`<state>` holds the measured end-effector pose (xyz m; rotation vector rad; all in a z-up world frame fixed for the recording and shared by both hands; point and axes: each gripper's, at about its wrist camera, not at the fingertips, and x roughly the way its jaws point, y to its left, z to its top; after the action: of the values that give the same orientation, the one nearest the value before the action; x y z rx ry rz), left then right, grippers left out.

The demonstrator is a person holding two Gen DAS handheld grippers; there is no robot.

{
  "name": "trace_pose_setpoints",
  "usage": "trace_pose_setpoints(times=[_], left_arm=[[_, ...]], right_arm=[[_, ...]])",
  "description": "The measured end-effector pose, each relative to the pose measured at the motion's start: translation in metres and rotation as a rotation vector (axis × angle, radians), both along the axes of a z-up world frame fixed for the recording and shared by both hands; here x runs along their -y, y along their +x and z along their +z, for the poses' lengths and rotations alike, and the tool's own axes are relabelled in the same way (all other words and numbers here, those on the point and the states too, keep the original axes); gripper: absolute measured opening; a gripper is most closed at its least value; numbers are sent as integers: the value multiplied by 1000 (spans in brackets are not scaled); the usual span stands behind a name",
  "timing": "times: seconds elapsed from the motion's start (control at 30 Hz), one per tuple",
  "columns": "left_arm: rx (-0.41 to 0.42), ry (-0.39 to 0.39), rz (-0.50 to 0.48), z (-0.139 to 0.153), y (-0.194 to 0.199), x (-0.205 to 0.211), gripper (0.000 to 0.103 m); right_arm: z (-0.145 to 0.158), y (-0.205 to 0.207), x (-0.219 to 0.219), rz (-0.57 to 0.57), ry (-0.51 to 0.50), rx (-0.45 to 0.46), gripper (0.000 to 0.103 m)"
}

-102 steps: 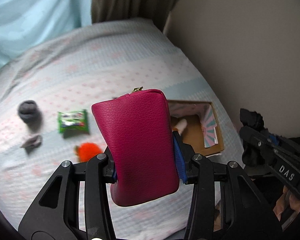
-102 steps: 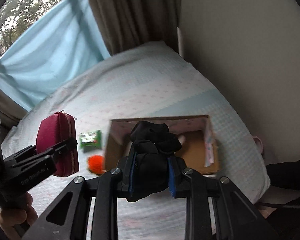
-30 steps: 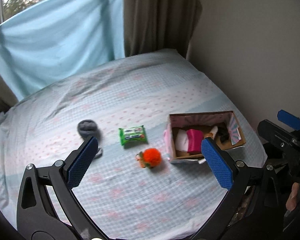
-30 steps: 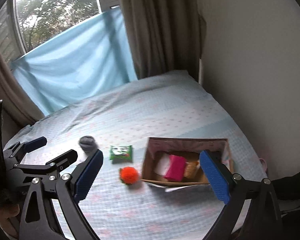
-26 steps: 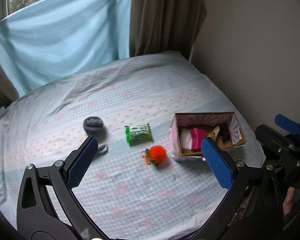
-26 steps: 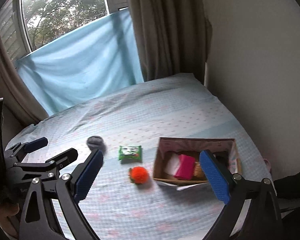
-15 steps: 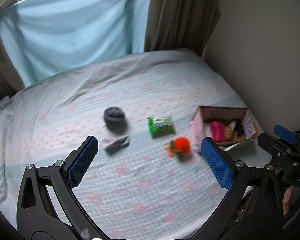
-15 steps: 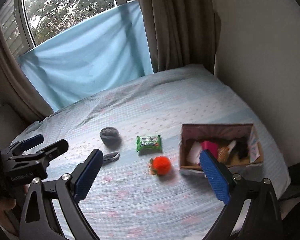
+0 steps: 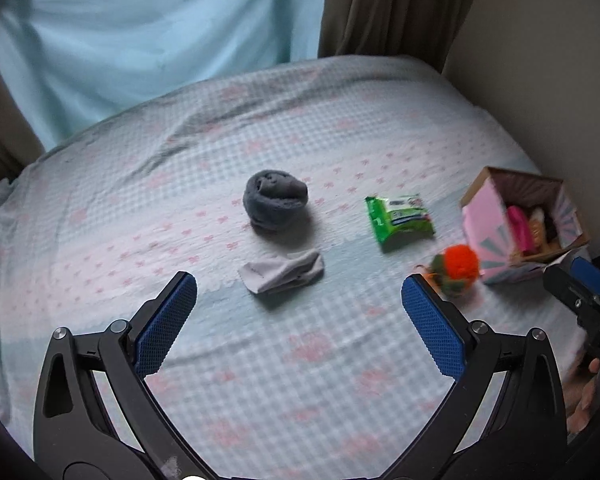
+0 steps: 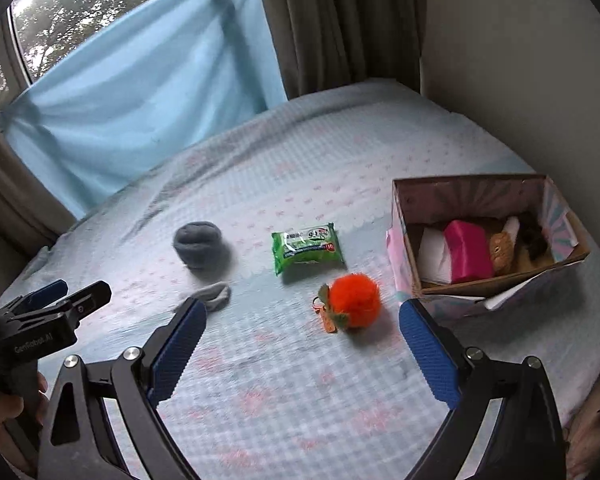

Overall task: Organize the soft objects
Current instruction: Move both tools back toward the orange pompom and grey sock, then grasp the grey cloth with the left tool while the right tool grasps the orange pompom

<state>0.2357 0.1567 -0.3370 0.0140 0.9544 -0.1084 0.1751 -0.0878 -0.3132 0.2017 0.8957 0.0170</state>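
On the bed lie a dark grey rolled sock (image 9: 275, 199) (image 10: 198, 244), a light grey folded sock (image 9: 282, 271) (image 10: 213, 296), a green tissue pack (image 9: 398, 217) (image 10: 307, 247) and an orange fuzzy ball (image 9: 461, 262) (image 10: 355, 294). The cardboard box (image 9: 480, 216) (image 10: 404, 224) at the right holds a magenta pouch (image 10: 468, 256), a brown plush, a white item and a black item. My left gripper (image 9: 298, 300) is open and empty, above the light grey sock. My right gripper (image 10: 300, 328) is open and empty, above the orange ball.
The bed has a pale checked cover (image 9: 300, 360). A blue curtain (image 10: 140, 80) and brown drapes (image 10: 340, 20) hang behind it. A wall (image 10: 520, 60) runs along the right side, close to the box. The bed's edge lies just right of the box.
Both grippers let go of the magenta pouch and the black item, which now lie in the box. Both then swung left and lowered toward the loose items on the bed.
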Motion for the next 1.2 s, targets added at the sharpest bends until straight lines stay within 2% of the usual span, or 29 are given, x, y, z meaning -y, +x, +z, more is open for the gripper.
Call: trace_pose_setpoints(times=[0.37, 0.53, 0.7, 0.73, 0.87, 0.93, 1.0, 1.03, 1.1, 1.2], left_arm=[[-54, 47, -53, -130, 54, 7, 96], [-78, 64, -49, -169, 65, 8, 93], [-95, 85, -66, -198, 75, 15, 86], [-91, 85, -66, -200, 77, 17, 86], [-70, 75, -59, -202, 86, 19, 83], [-63, 80, -62, -201, 89, 21, 73], [-58, 89, -75, -198, 89, 25, 50], [-56, 96, -78, -196, 89, 27, 44], [-60, 99, -78, -193, 90, 26, 20], [-68, 90, -66, -191, 90, 24, 15]], right_arm=[[-111, 44, 11, -114, -24, -45, 96], [-149, 55, 14, -122, -34, -65, 91], [-171, 71, 20, -123, -43, -62, 86], [-175, 75, 22, -126, -42, -61, 85], [-186, 86, 29, -137, -24, -73, 61], [-188, 88, 31, -148, -22, -72, 55], [-187, 88, 31, -157, -23, -70, 50], [-187, 88, 32, -162, -20, -70, 47], [-186, 87, 33, -168, -13, -69, 45], [-185, 86, 34, -169, -9, -70, 44]])
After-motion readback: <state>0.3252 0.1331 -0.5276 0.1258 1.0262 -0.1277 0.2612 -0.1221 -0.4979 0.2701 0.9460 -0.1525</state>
